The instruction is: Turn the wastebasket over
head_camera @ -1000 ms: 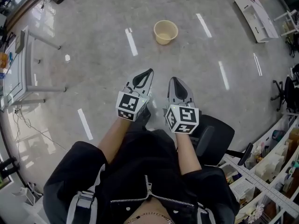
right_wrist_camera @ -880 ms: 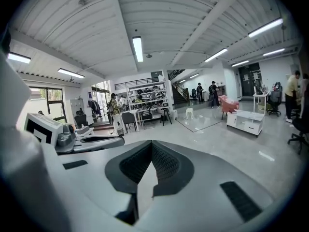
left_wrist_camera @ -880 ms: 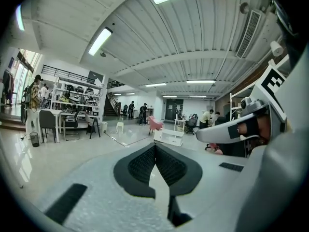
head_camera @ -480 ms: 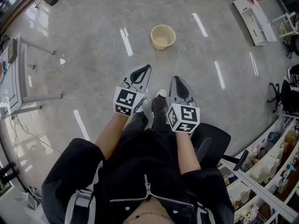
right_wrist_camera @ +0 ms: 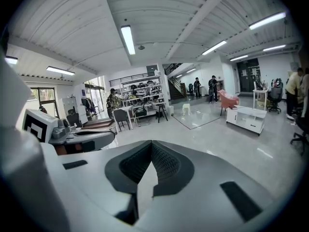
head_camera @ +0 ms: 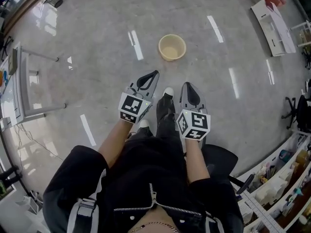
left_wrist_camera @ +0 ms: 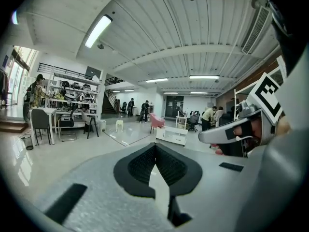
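One wastebasket [head_camera: 172,47], two tongs [head_camera: 154,74] [head_camera: 186,85], one office chair [head_camera: 222,155]

Open lab hall: shelving [right_wrist_camera: 140,88], desks [right_wrist_camera: 126,109]

- Polished grey floor [head_camera: 97,38], streaked with long light reflections.
- White tabletop [head_camera: 19,89] on thin metal legs, at the head view's left edge.
- Low white cabinet [head_camera: 272,23] at the upper right.
- Black office chair [head_camera: 224,155] just behind the person.
- Cluttered shelves [head_camera: 284,191] at the lower right.
- Pink chair [left_wrist_camera: 157,121] far across the hall.
- Strip light [right_wrist_camera: 128,39] on the ribbed ceiling.
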`<state>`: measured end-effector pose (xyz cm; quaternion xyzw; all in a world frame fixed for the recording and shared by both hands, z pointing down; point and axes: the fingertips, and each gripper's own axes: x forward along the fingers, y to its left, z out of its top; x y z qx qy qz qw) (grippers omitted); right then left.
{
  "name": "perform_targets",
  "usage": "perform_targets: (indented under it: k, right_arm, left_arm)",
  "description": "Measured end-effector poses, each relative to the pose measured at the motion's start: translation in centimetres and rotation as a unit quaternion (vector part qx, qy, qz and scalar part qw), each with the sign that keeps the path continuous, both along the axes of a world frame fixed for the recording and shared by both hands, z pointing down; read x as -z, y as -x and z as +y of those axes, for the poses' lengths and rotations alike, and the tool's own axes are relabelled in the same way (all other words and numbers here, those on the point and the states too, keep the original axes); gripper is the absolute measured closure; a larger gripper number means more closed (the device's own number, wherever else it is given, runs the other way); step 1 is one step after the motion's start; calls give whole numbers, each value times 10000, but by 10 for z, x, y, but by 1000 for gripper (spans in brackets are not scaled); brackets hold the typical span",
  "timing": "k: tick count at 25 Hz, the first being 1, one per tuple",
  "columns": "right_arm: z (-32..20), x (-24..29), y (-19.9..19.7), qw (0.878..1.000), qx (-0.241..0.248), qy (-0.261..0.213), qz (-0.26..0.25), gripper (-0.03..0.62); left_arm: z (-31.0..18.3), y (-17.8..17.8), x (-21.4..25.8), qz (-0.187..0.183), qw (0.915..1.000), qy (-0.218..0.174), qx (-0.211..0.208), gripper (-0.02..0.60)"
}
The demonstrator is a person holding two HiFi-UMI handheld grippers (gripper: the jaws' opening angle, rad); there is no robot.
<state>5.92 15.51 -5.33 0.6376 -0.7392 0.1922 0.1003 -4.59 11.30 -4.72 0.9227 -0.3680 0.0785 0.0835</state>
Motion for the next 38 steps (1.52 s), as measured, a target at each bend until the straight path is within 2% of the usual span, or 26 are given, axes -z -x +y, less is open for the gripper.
perform_targets:
  k: [7, 13, 17, 21, 28, 35, 38]
  right_arm:
    - [-108, -36, -59, 9995, 211, 183, 178, 585]
    - [-180, -110, -55, 9968, 578, 433, 334, 585]
    - [-210, -187, -57, 9959, 674, 484, 359, 585]
    - [-223, -256, -73, 9955, 675, 557, 376, 585]
    - [-277, -362, -100, 9964, 636, 171, 527, 585]
    - [-309, -470, -95, 9954, 821, -34, 496, 585]
    - [-312, -519, -87, 9928, 975, -109, 682, 585]
  left_arm:
    - [-95, -50, -38, -255, 9996, -130, 12, 575]
    - [-175, -51, -94, -346, 9992, -158, -78, 575]
    - [-216, -46, -170, -389, 9992, -114, -35, 575]
    - [-231, -51, -245, -406, 9991, 26, -104, 575]
    - [-265, -68, -373, -348, 9988, -198, -287, 575]
    - [-290, -74, -487, -267, 9989, -293, -249, 575]
    - [-294, -68, -542, -260, 9993, -215, -155, 575]
